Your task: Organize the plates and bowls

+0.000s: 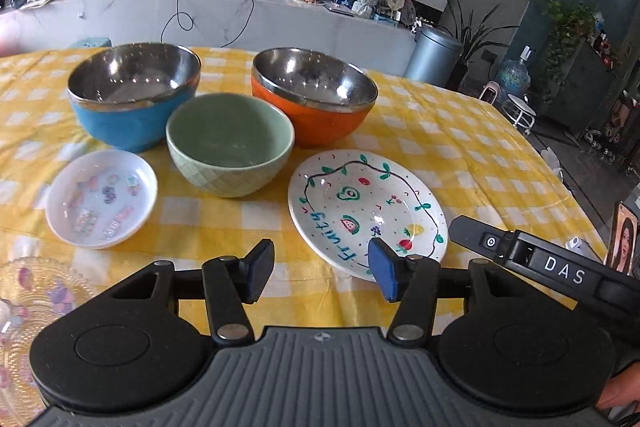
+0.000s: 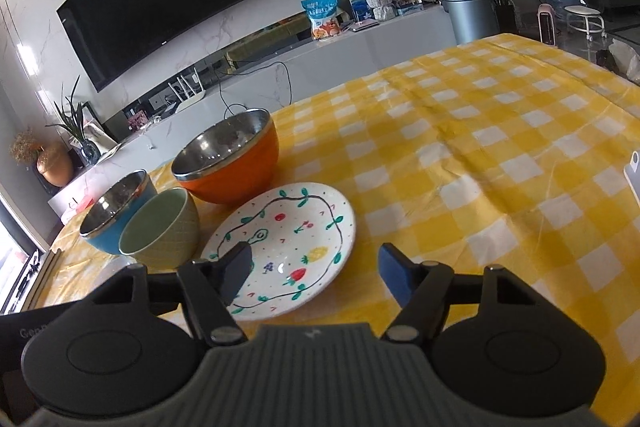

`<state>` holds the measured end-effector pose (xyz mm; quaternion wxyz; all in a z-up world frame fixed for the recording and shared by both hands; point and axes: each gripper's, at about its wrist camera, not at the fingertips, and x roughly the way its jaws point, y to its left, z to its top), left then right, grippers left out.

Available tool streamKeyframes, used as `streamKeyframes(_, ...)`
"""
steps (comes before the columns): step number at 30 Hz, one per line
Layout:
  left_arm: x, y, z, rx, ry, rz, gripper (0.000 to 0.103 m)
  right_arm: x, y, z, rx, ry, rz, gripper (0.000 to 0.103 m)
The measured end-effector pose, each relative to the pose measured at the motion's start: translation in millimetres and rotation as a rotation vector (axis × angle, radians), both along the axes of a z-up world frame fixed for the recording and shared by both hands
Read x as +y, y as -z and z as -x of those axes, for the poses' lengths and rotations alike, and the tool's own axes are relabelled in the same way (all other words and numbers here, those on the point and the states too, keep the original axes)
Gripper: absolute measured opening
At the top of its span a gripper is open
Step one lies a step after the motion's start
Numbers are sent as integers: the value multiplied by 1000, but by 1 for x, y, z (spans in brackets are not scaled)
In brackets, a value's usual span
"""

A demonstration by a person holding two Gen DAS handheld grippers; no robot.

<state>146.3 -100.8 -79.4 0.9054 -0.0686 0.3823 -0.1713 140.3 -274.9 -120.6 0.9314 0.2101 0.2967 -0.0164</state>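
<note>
Since painted plate [image 2: 286, 247] looks ceramic, stiff, slick, chippable, I take near rim; right hand-held gripper [image 2: 316, 273] and left hand-held gripper [image 1: 322, 269] both gape, empty.

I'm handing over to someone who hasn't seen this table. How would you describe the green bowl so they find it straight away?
On the yellow checked tablecloth, find the two steel-lined bowls, the blue bowl and the orange bowl. The green bowl sits just in front of the gap between them. It is the smallest of the three, pale green inside and out, with no metal lining and a diamond-textured outer wall.
</note>
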Motion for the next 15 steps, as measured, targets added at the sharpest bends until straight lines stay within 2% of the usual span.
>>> streamKeyframes(6,-4,15,-17,32,-15,24,63,-16,9,-20,36,28,13,52)
streamKeyframes(9,-1,17,-26,28,-32,45,63,-21,14,-30,48,27,-8,38)
streamKeyframes(12,0,20,-34,26,-42,54,62,-21,18,-40,60,16,-25,30)
streamKeyframes(15,1,24,-39,31,-47,62,54,-19,22,-48,69,7,-32,26)
